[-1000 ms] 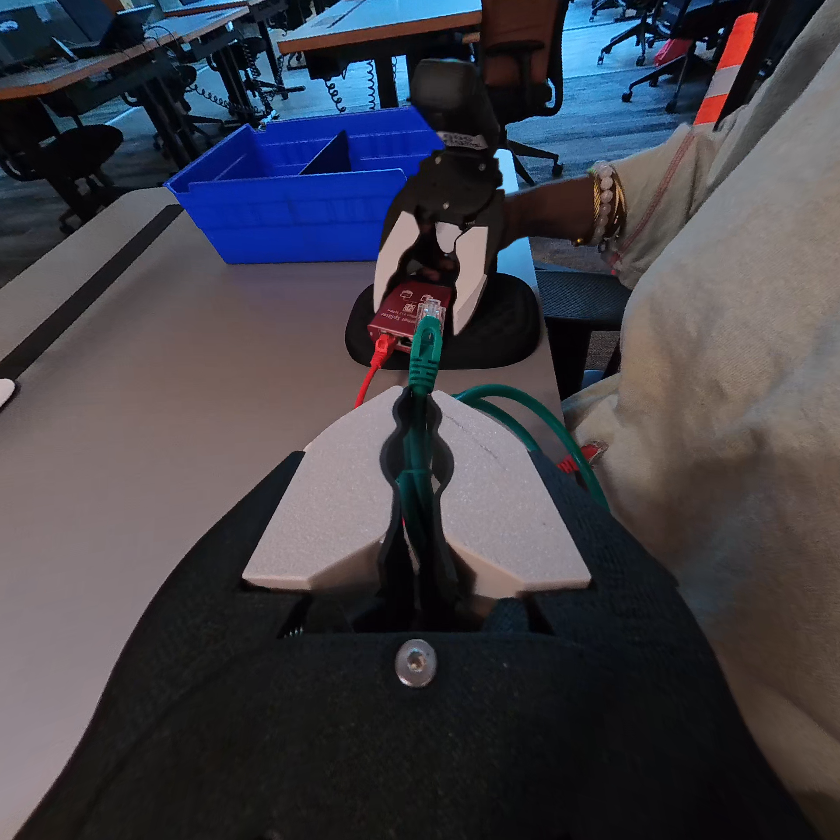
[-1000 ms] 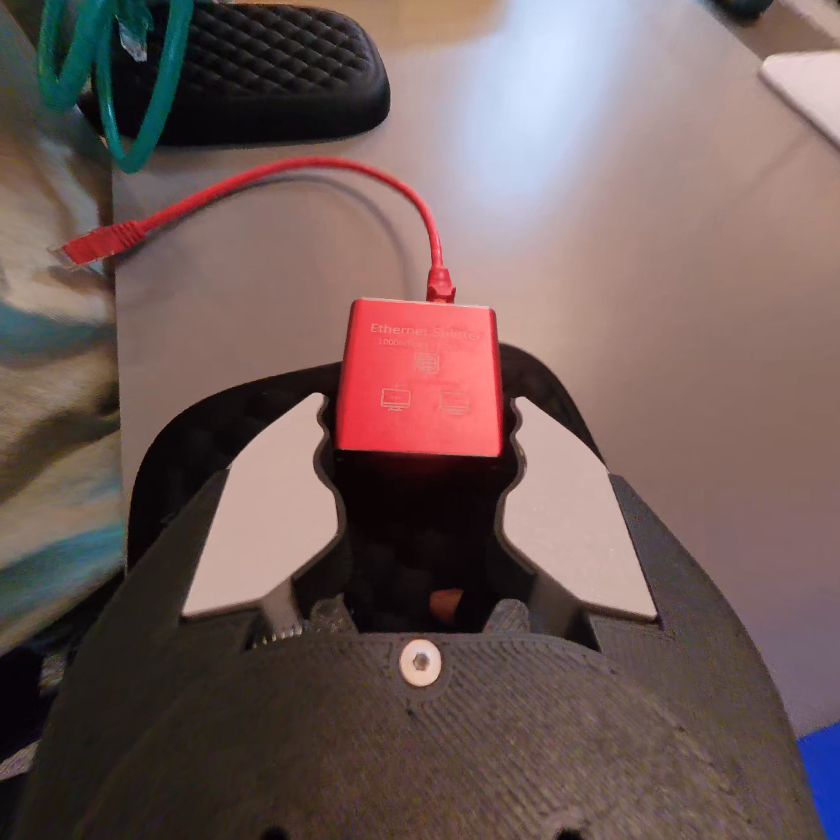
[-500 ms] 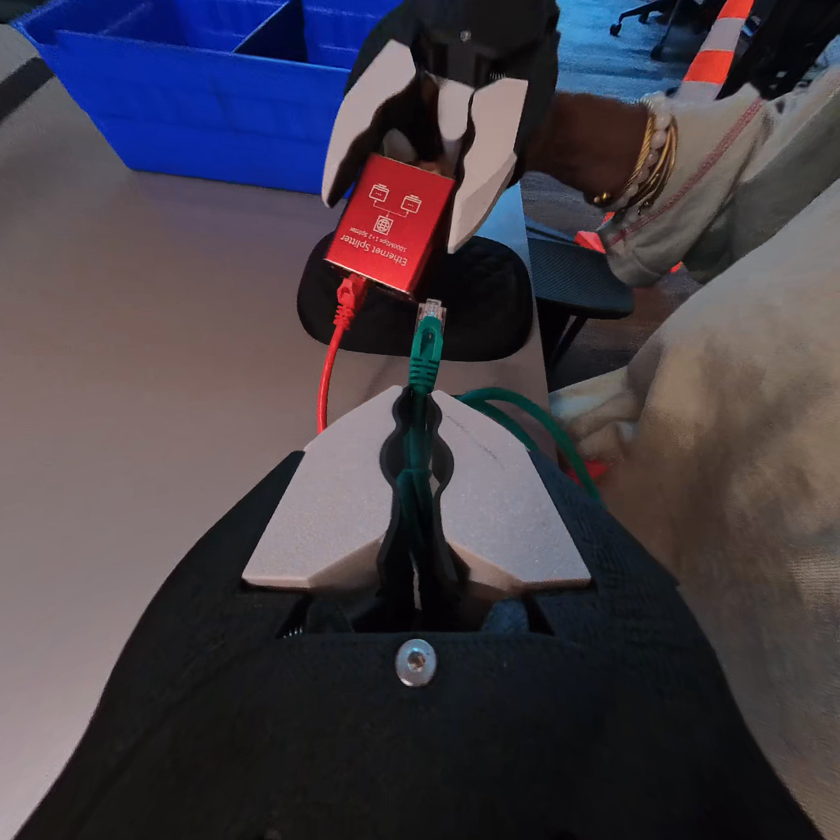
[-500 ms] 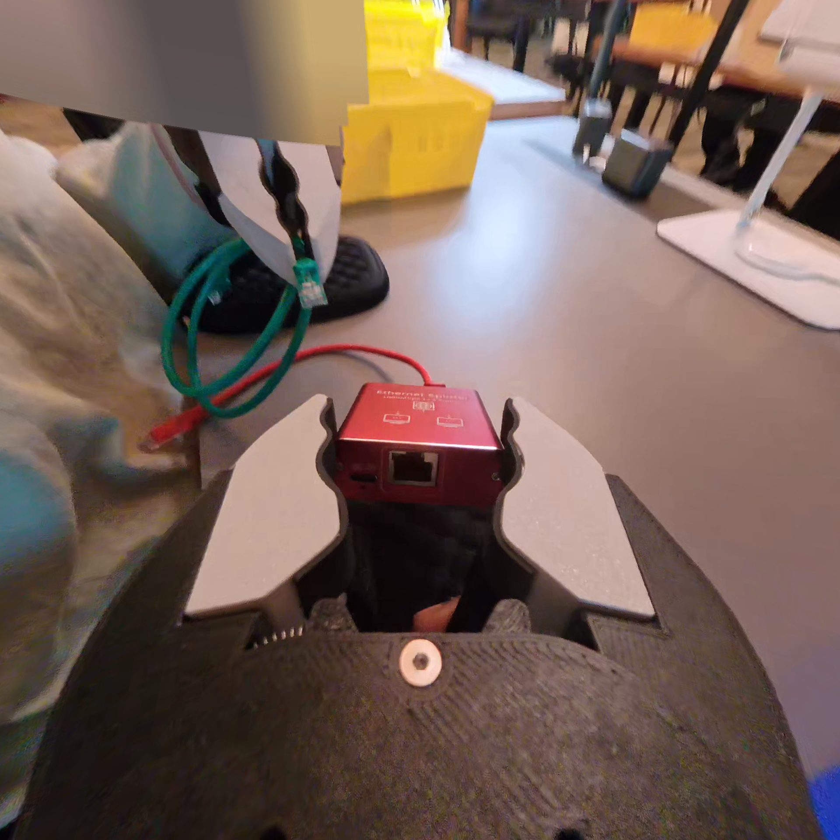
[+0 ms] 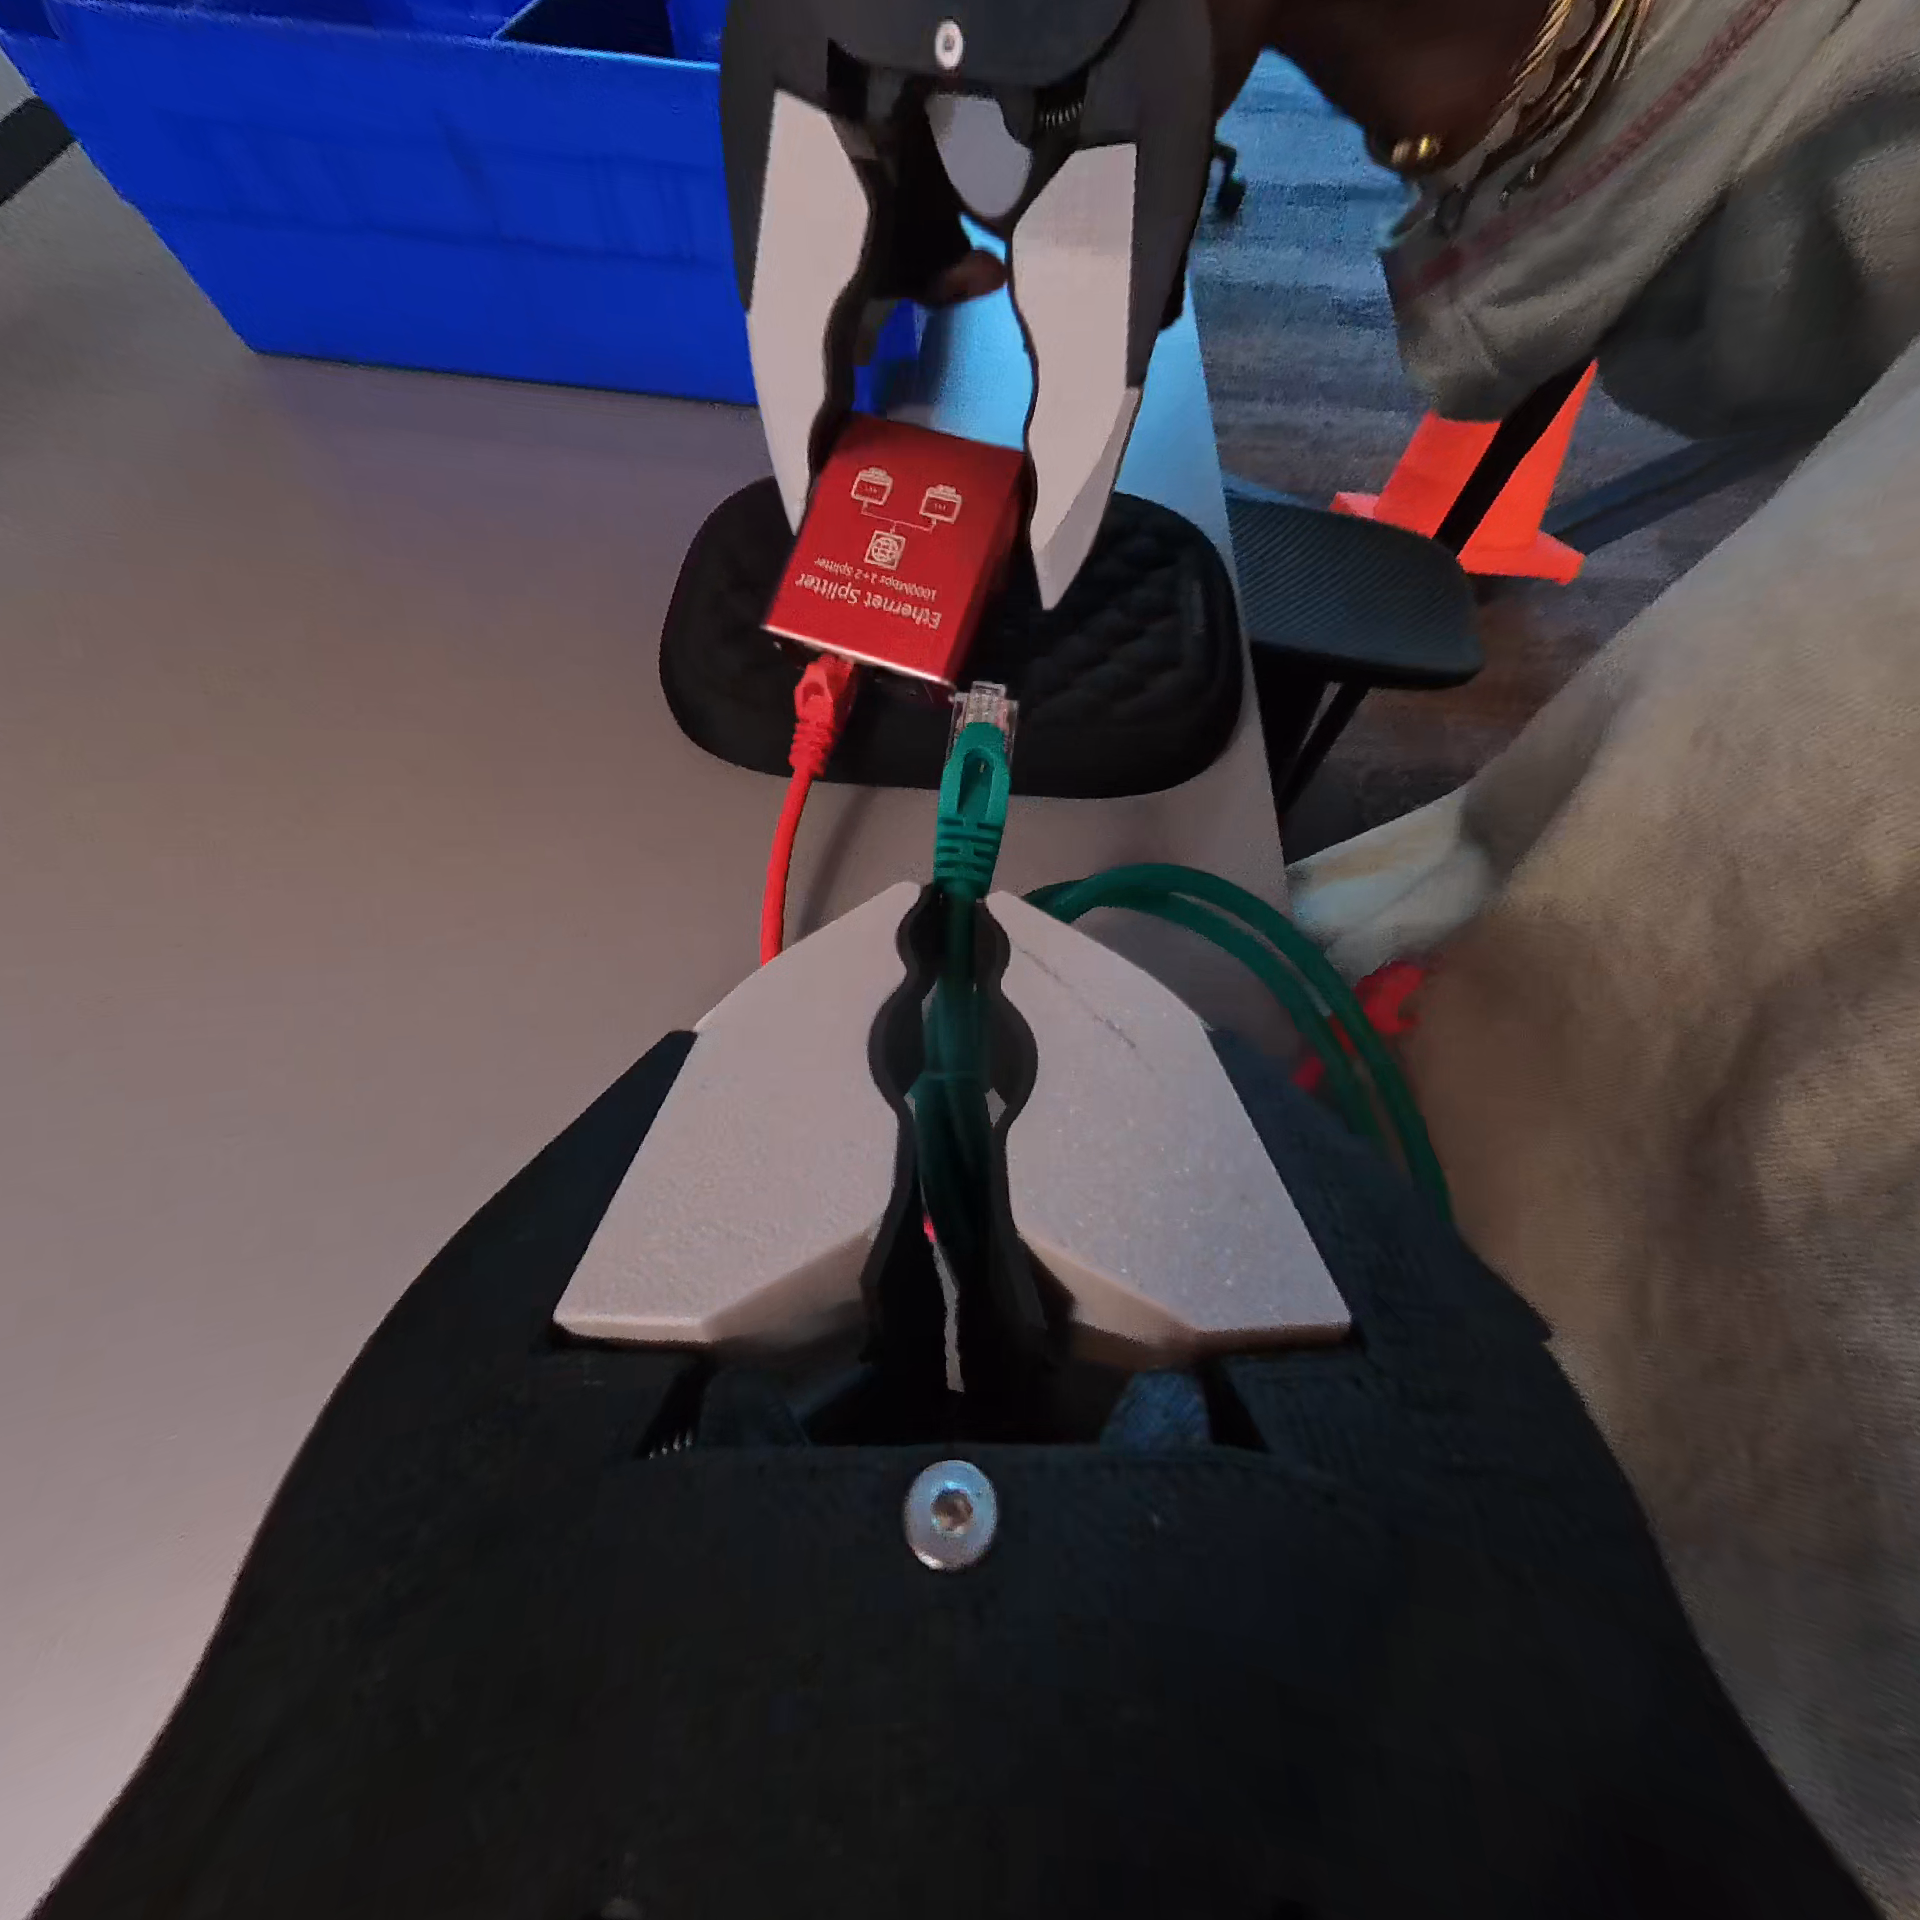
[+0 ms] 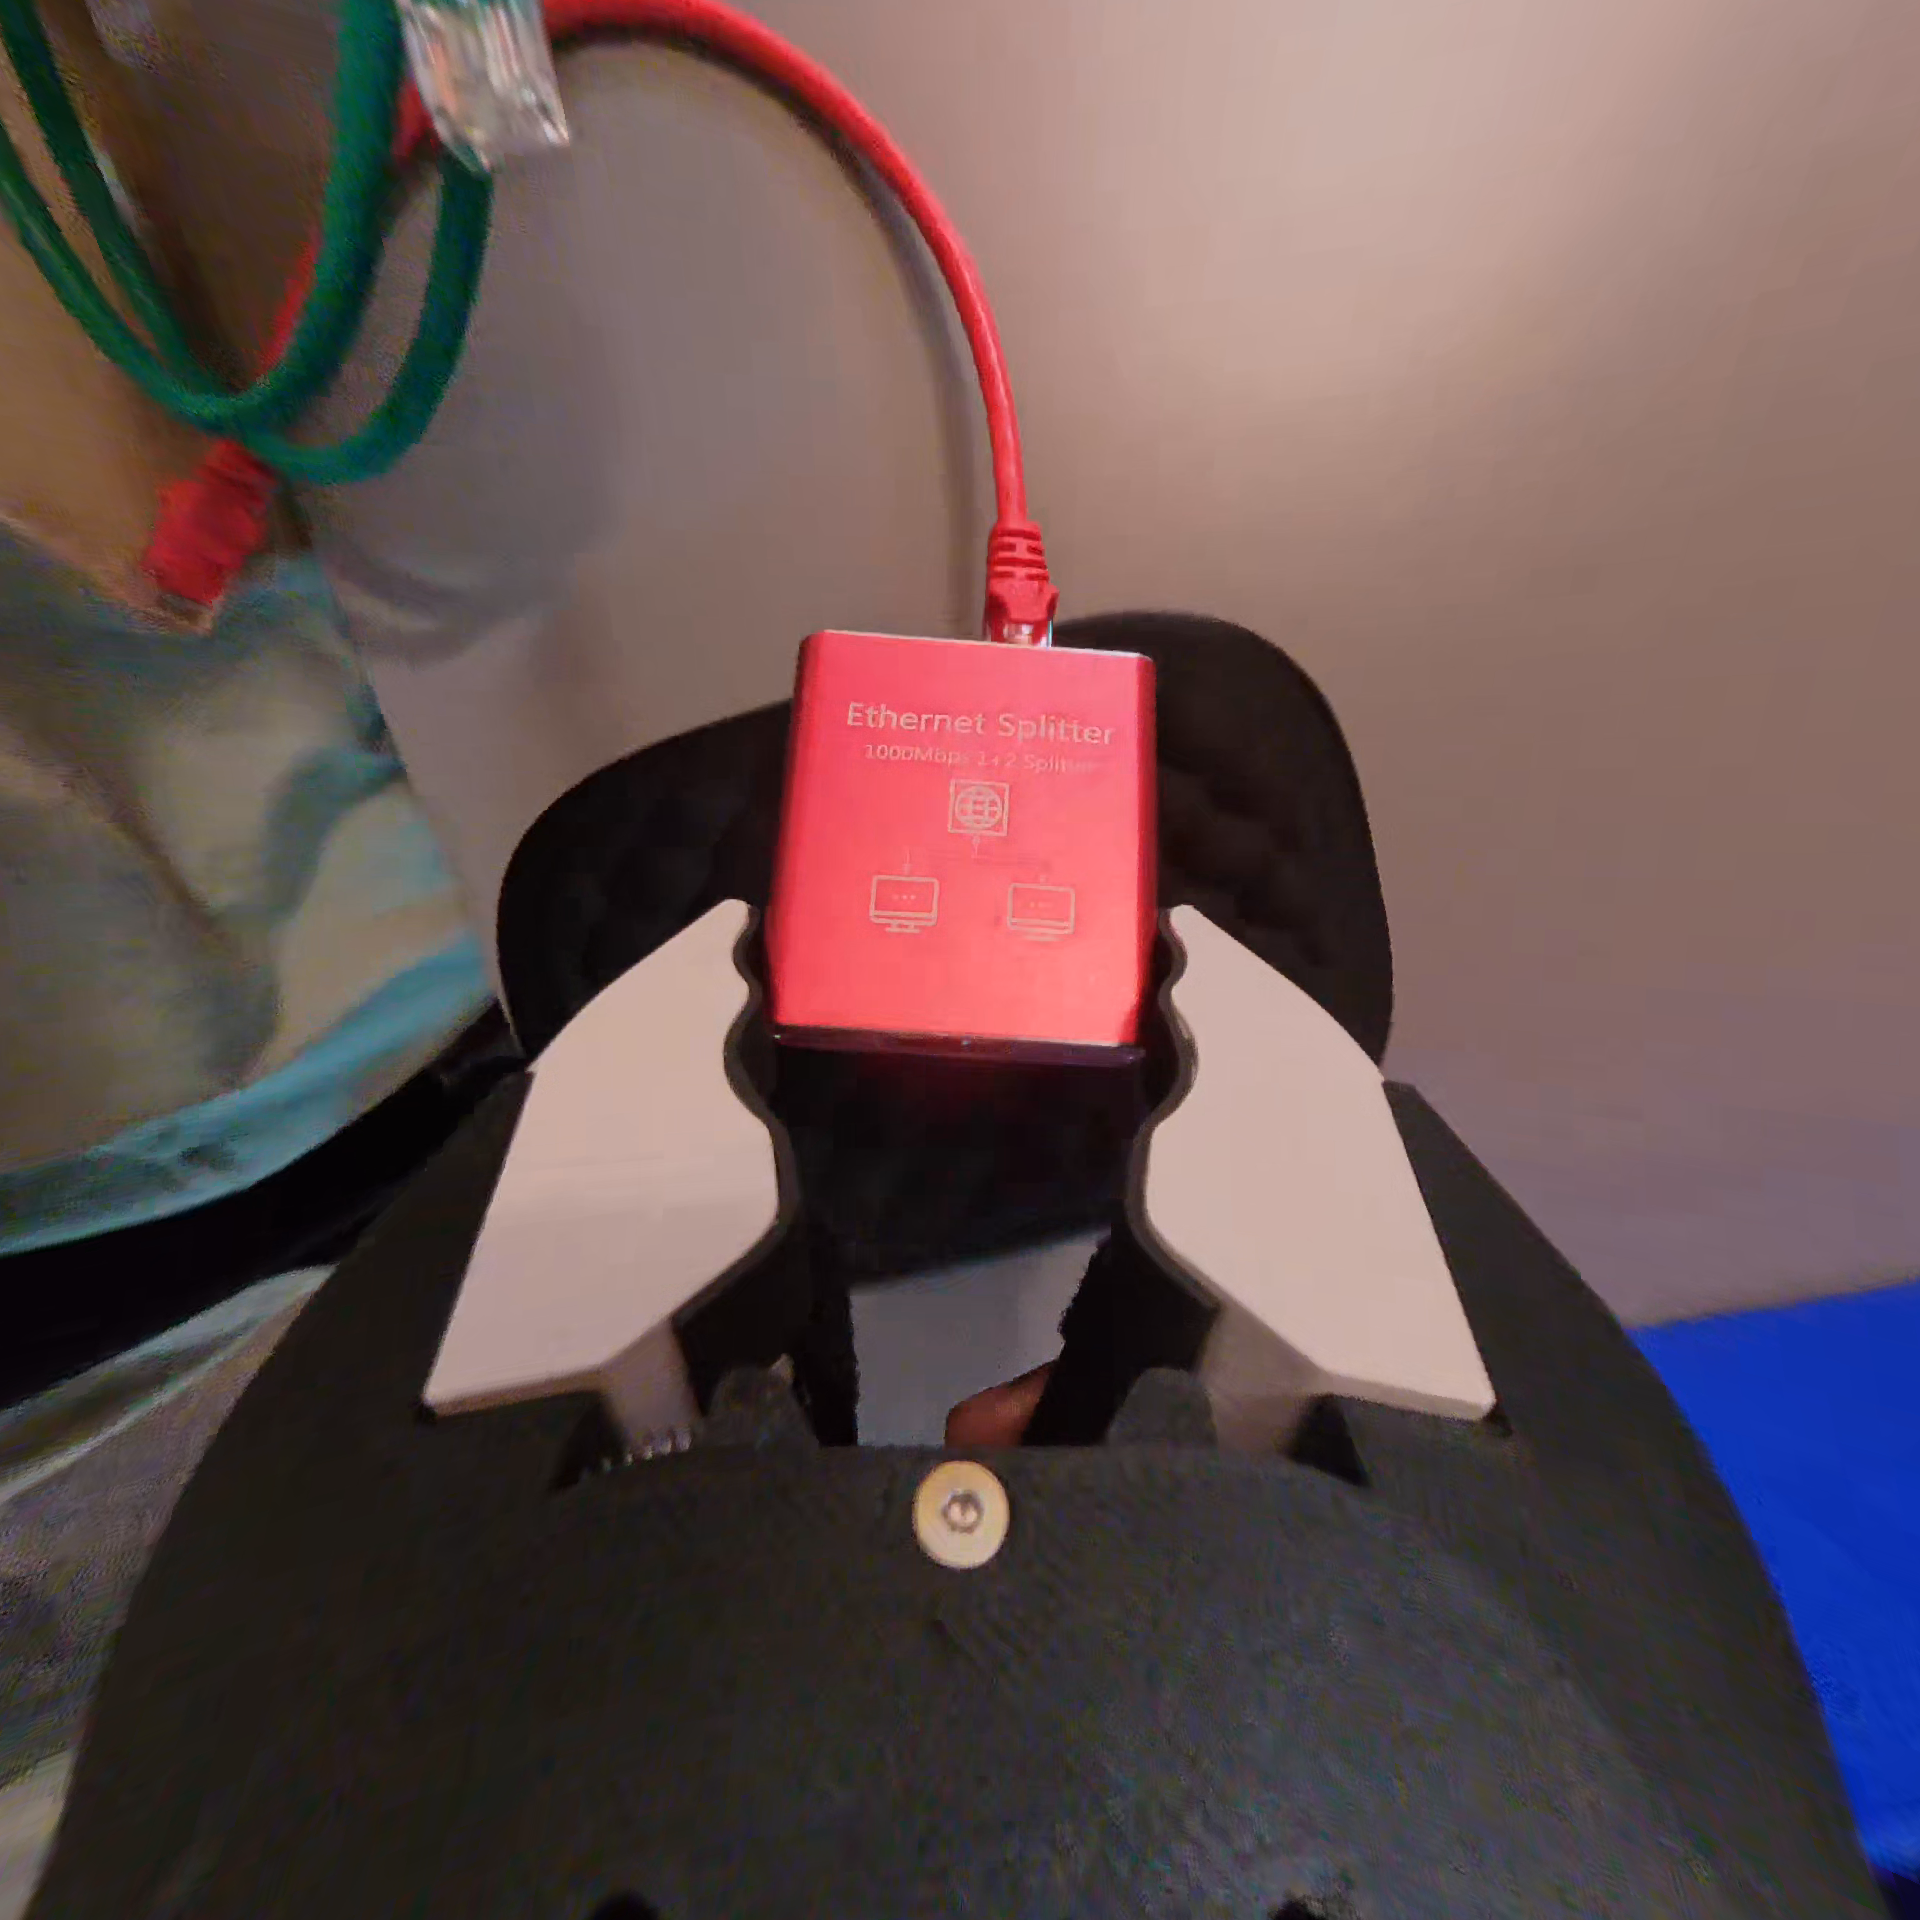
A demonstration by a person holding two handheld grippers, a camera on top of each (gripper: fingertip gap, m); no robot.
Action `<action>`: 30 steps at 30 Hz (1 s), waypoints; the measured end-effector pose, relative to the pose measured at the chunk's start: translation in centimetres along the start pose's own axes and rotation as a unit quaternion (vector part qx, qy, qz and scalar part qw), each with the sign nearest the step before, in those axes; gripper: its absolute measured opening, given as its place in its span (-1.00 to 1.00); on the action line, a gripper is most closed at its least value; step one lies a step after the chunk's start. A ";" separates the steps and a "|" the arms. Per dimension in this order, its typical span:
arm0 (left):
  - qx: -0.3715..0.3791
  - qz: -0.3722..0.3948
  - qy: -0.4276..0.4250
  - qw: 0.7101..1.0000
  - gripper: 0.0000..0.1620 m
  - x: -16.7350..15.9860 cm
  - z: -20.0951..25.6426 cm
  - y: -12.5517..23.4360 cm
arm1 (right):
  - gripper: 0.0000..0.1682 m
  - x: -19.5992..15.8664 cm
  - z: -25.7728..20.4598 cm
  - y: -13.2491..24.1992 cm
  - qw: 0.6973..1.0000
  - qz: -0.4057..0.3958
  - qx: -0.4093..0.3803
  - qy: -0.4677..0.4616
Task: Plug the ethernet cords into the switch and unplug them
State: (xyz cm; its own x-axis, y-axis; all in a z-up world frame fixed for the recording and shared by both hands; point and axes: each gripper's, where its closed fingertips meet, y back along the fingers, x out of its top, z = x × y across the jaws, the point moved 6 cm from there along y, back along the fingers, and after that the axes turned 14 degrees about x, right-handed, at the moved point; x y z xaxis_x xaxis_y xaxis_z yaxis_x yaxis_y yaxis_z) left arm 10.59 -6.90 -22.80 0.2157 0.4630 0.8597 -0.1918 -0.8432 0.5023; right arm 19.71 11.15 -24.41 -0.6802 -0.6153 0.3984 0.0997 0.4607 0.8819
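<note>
My right gripper point(image 6: 961, 925) is shut on the small red switch box point(image 6: 961, 842), also seen in the left wrist view point(image 5: 894, 551), where the right gripper point(image 5: 925, 488) holds it above the black pad. A red cord point(image 5: 795, 790) is plugged into the box's left port; its free end point(image 6: 203, 530) lies by the person's lap. My left gripper point(image 5: 951, 904) is shut on the green cord point(image 5: 966, 810). Its clear plug point(image 5: 982, 712) sits just below and right of the box's near face, apart from it. The plug shows at top left in the right wrist view point(image 6: 483, 78).
A black quilted pad point(image 5: 1132, 665) lies on the grey table point(image 5: 364, 831) near its right edge. A blue bin point(image 5: 416, 197) stands behind. A person's beige sleeve point(image 5: 1683, 935) fills the right side. An orange cone point(image 5: 1496, 488) and a black chair seat point(image 5: 1351, 613) are beyond the table edge. Tip to tip, the grippers are about 15 cm apart.
The right gripper has tilted the red box downward and brought it closer to the green plug. The left gripper still holds the green cord, its plug now almost at the box's face.
</note>
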 end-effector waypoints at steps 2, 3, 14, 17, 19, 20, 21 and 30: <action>-0.004 0.001 0.005 1.000 -0.93 0.0 -0.1 0.0 | -0.16 -0.3 0.2 -0.9 0.999 0.051 0.004 0.010; -0.005 0.001 0.009 1.000 -0.93 -0.1 -0.2 -0.1 | -0.16 -0.5 0.2 -1.3 0.997 0.076 0.000 0.020; -0.002 -0.074 -0.005 0.997 -0.93 -0.6 -0.9 -2.1 | -0.17 -0.6 -0.6 -1.4 0.958 0.277 0.000 0.078; -0.008 -0.095 -0.041 0.995 -0.93 -0.5 -0.5 -3.3 | -0.17 -0.7 -0.8 -1.2 0.951 0.291 0.009 0.101; -0.024 -0.089 -0.041 0.995 -0.93 -0.2 -0.3 -3.7 | -0.17 -0.4 -1.0 -1.1 0.947 0.300 0.017 0.110; -0.031 -0.087 -0.040 0.995 -0.93 -0.1 -0.3 -3.9 | -0.17 -0.3 -1.1 -1.0 0.947 0.301 0.018 0.115; -0.033 -0.084 -0.040 0.995 -0.93 0.0 -0.4 -3.9 | -0.17 -0.2 -1.1 -1.0 0.947 0.298 0.017 0.120; -0.041 -0.052 -0.030 0.997 -0.93 0.1 -0.4 -4.0 | -0.17 0.1 -1.1 -0.9 0.943 0.295 0.014 0.156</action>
State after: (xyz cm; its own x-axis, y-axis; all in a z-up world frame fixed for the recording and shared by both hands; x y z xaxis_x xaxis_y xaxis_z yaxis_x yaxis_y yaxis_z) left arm 10.94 -3.42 -24.68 0.2947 0.5270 0.7971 -0.2430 -0.7654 0.5959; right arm 20.36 9.99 -24.87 -0.2658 -0.4019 0.8762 0.3718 0.7959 0.4778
